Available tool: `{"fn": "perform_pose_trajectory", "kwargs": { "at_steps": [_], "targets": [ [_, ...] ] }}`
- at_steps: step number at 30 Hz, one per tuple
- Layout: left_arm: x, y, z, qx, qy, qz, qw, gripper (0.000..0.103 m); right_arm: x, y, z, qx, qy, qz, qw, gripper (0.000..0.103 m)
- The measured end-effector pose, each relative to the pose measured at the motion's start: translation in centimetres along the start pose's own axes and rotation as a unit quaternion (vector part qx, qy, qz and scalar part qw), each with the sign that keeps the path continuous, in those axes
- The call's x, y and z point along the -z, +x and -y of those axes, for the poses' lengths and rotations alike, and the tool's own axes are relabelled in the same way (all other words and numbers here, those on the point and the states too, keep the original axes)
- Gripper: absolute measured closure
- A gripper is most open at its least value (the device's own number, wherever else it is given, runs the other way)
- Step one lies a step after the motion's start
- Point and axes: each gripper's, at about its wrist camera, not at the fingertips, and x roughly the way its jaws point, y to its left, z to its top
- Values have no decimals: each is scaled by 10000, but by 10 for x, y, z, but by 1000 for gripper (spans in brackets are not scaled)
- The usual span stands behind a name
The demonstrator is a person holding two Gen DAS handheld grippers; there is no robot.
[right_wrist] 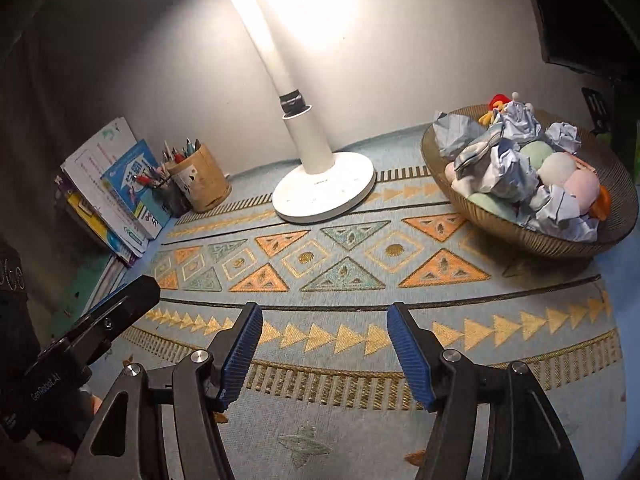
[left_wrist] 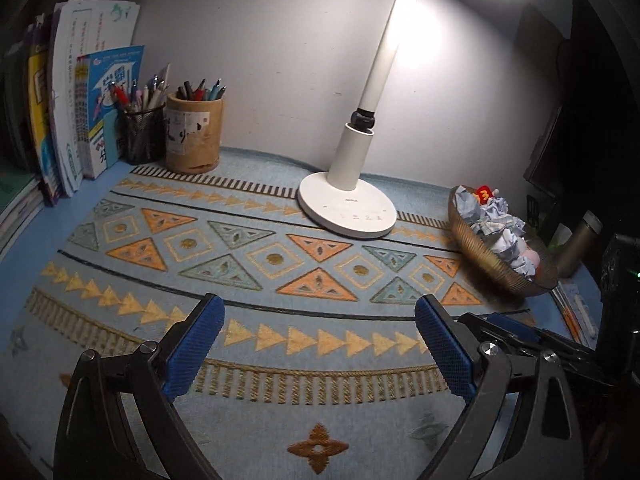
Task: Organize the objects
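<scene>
A brown wicker basket (right_wrist: 520,236) stands at the right of the desk, filled with crumpled paper balls (right_wrist: 508,168) and soft pastel toys (right_wrist: 556,168). It also shows in the left wrist view (left_wrist: 476,248). My left gripper (left_wrist: 320,340) is open and empty above the patterned mat (left_wrist: 280,264). My right gripper (right_wrist: 324,348) is open and empty above the mat (right_wrist: 344,276), in front of the basket. The left gripper's body (right_wrist: 100,328) shows at the left of the right wrist view.
A white desk lamp (left_wrist: 348,204) stands at the back middle, lit. A wooden pen holder (left_wrist: 194,132) and a black mesh pen cup (left_wrist: 140,132) stand at the back left beside upright books (left_wrist: 80,112). A metal bottle (left_wrist: 580,240) and dark objects are at the far right.
</scene>
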Motion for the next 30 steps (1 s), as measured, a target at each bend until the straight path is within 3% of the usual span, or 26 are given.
{"fn": "perform_pose_trajectory", "kwargs": {
  "at_steps": [4,9,19,30],
  "targets": [
    [20,25,-17,-290,35,-346,9990,7,8,32,-1,511,-287,-149,9982,40],
    [30,49,-12,-620,256,-708,9952,7,10,56,10,884,-444,-331,9945,40],
    [35,60,-8,-1114,415,-977,9881,7,13,61,9,1068,-530,-401,9921,40],
    [36,62,-8,-1225,438,-1003,9864,7,13,61,7,1073,-545,-403,9919,38]
  ]
}}
